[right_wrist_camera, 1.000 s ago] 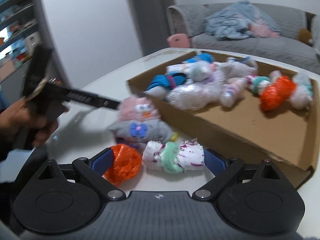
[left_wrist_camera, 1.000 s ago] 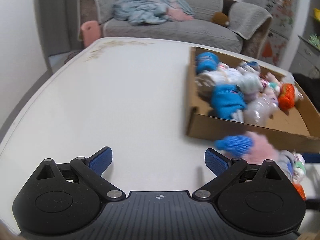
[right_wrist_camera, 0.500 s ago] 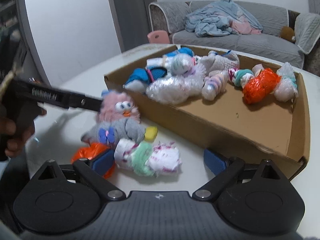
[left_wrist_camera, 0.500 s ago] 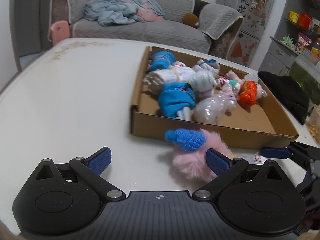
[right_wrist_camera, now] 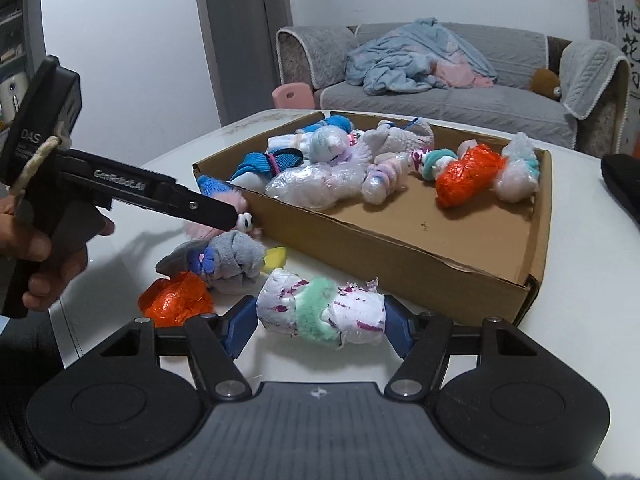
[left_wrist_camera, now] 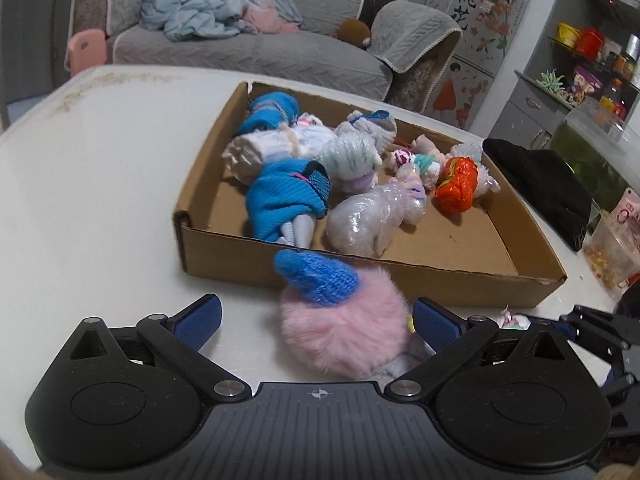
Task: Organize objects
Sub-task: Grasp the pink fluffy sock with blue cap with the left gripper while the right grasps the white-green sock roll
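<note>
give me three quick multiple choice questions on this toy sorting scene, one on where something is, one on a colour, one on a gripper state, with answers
1. Where is the pink fluffy toy?
A. inside the cardboard box
B. on the table outside the box's near wall
C. on the sofa

2. What colour is the knitted cap on that pink toy?
A. blue
B. yellow
C. black

3. How does the right gripper stand?
A. wide open over bare table
B. pads pressed on the ends of the white and green wrapped toy
C. shut on an orange bundle

Answers:
1 B, it lies on the white table in front of the cardboard box, between the left gripper pads.
2 A, the left wrist view shows blue knit.
3 B, its jaws have just been closing and both blue pads meet the white and green wrapped toy.
</note>
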Demonstrator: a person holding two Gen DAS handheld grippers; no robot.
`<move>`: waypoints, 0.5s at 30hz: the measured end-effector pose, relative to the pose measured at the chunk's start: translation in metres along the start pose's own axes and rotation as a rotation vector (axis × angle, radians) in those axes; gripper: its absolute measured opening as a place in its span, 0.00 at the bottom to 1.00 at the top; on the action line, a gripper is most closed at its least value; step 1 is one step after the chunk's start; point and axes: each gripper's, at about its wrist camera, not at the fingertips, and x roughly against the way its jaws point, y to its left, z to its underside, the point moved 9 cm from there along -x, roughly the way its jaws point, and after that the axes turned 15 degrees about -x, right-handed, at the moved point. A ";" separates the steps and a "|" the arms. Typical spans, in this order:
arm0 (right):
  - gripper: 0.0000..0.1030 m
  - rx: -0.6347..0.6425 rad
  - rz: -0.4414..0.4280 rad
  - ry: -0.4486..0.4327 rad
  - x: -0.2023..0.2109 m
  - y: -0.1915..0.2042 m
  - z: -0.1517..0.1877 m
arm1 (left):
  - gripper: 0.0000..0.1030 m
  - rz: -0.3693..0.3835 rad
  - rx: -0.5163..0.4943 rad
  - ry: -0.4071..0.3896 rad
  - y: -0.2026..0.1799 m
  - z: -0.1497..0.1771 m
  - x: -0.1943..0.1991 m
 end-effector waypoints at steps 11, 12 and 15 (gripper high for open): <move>0.62 0.020 -0.005 0.000 -0.004 0.006 0.000 | 0.44 -0.061 -0.015 0.012 0.004 -0.002 -0.007; 0.61 0.019 -0.003 -0.001 -0.004 0.006 0.000 | 0.43 -0.048 -0.007 0.011 0.004 0.000 -0.004; 0.59 0.012 -0.003 -0.006 -0.002 0.005 0.001 | 0.42 -0.061 -0.047 -0.004 0.004 0.006 0.006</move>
